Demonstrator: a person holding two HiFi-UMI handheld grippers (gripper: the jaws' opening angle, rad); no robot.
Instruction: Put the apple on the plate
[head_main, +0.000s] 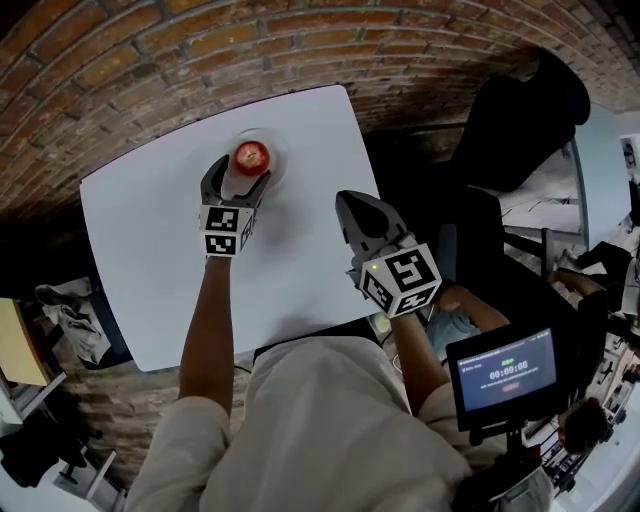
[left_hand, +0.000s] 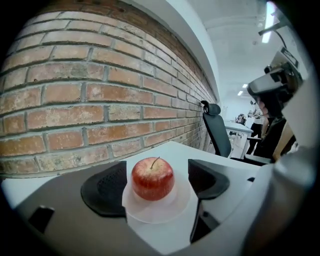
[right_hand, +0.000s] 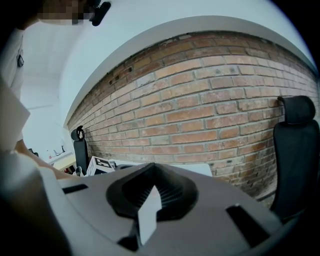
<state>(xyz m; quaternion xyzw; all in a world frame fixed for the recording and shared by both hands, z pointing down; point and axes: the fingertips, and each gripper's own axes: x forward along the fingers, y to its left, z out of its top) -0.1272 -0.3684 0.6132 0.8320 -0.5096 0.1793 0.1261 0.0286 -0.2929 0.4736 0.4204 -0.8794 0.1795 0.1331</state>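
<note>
Two grippers are showing in the head view, one in each of your hands, over a white table (head_main: 150, 260) with a brick wall (head_main: 150, 60) along its far side. You are holding the left gripper (head_main: 243, 172) out at the far part of the table, with its jaws reaching along either side of the apple (head_main: 251, 156). The apple is sitting on the plate (head_main: 277, 160), upright and red. You are keeping the right gripper (head_main: 347, 200) nearer to you, over the table's right edge and well apart from the plate. A dark chair (head_main: 520, 110) is standing to the right of the table.

In the left gripper view the jaws are standing wide apart, and their dark pads (left_hand: 102, 192) are flanking the apple without squeezing it. A clear gap is showing between the apple and the right pad. The apple is resting in the middle of the plate with its stem pointing up, and the plate is lying flat on the table between the jaws.

In the right gripper view the jaws are meeting at their tips and are gripping nothing. Only a thin white sliver is showing below the tips. This gripper is pointing at the wall, with the chair at the right edge.
</note>
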